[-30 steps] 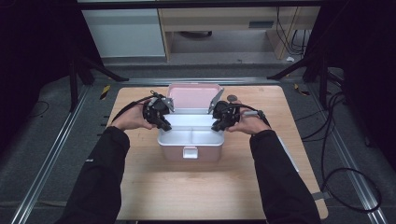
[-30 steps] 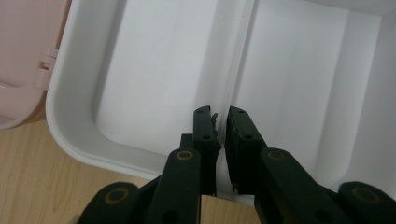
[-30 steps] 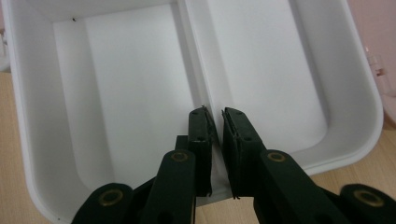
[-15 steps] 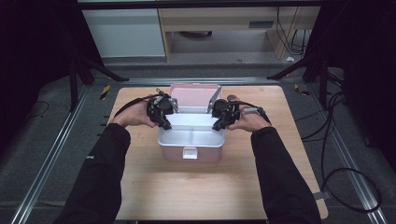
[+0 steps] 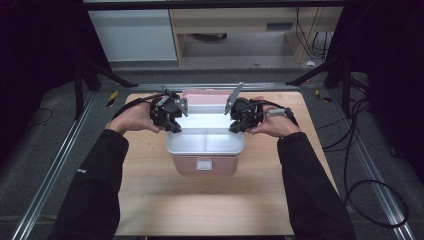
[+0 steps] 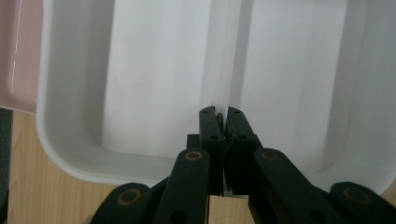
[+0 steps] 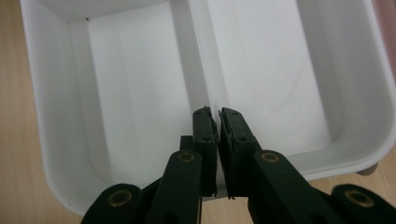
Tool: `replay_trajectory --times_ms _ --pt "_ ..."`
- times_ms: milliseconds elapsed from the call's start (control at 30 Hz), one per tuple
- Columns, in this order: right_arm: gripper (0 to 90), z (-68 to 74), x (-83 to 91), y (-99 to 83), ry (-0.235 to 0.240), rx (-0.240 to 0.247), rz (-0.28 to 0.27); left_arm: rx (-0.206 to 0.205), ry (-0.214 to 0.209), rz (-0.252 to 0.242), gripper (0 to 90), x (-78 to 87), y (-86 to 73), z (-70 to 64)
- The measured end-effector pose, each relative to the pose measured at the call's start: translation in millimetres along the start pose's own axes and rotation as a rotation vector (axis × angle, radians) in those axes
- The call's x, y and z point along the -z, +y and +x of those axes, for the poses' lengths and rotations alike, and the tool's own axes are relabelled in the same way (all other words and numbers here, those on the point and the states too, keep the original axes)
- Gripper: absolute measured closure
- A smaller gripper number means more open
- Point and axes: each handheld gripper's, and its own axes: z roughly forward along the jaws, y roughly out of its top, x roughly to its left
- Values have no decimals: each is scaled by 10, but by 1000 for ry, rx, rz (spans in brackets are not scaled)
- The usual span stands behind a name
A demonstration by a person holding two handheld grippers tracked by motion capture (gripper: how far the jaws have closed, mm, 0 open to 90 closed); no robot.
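A white two-compartment tray (image 5: 190, 141) sits in the top of a pink box (image 5: 222, 164) whose pink lid (image 5: 205, 99) stands open behind it. My left gripper (image 5: 173, 126) is shut on the tray's left end wall, at the centre divider (image 6: 224, 70). My right gripper (image 5: 235, 127) is shut on the opposite end wall. In the left gripper view the jaws (image 6: 223, 113) pinch the thin white rim, and both tray compartments (image 6: 154, 84) look empty. The right gripper view has the jaws (image 7: 214, 112) closed on the rim in the same way, over the empty tray (image 7: 140, 93).
The box stands mid-table on a wooden tabletop (image 5: 150, 195), with bare wood in front and at both sides. A white latch (image 5: 203, 164) is on the box front. Metal rails (image 5: 60, 165) flank the table, and cables (image 5: 360, 150) lie on the floor at right.
Both hands and their grippers have shifted slightly up the view, still closed on the tray's ends. The tray looks a little higher in the box.
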Motion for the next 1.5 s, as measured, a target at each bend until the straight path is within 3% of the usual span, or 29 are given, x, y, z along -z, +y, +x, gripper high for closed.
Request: replay_trajectory --times_ms 200,333,533,833,1067,1333,1500 --pt "861 298 233 25 -8 32 0 -11 -8 12 873 187 53 -289" --pt "860 495 272 -17 9 31 3 -34 -19 29 881 197 76 -549" --pt "862 795 285 -111 22 37 4 -22 -37 17 880 131 42 -844" --pt "865 1205 187 -283 44 18 -11 -16 -66 28 876 13 -3 -1195" --pt "867 1443 48 -343 72 13 -22 3 -83 29 872 -107 -126 -1430" --pt "869 1598 -222 -422 113 23 -10 45 -118 13 869 -487 -317 -1622" --pt "866 1621 -437 -508 144 13 -4 59 -133 15 870 -656 -361 -1639"
